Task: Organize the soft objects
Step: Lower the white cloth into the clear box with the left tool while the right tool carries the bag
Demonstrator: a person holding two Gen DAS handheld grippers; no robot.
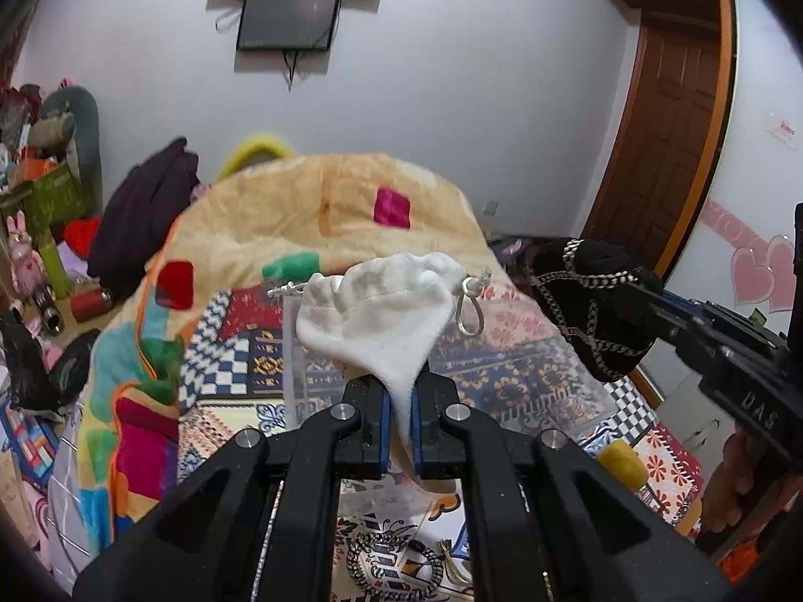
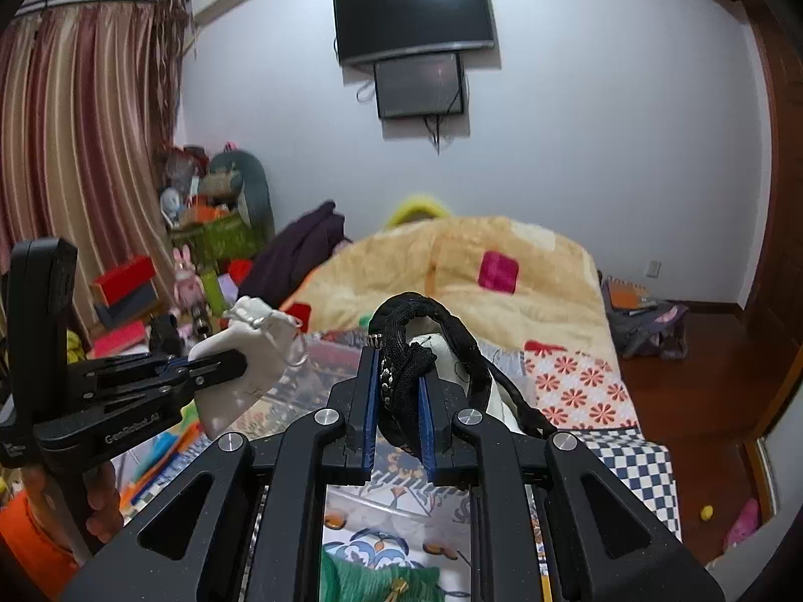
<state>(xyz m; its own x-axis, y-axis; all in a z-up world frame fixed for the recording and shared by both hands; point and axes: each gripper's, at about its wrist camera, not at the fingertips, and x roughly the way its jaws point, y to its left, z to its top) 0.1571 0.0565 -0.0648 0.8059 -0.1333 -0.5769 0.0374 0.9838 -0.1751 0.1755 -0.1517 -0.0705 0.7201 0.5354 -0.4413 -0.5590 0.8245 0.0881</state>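
1. In the left wrist view, the white drawstring pouch fills the gap between the left gripper's fingers and blocks the centre ahead.
2. At the right edge, the right gripper with its black chained bag bars that side.
3. The heaped blanket rises behind, mid-frame.
4. The clear plastic box stands low at centre-left.
5. Open air lies above the blanket, before the wall.
6. In the right wrist view, bare floor shows at right.
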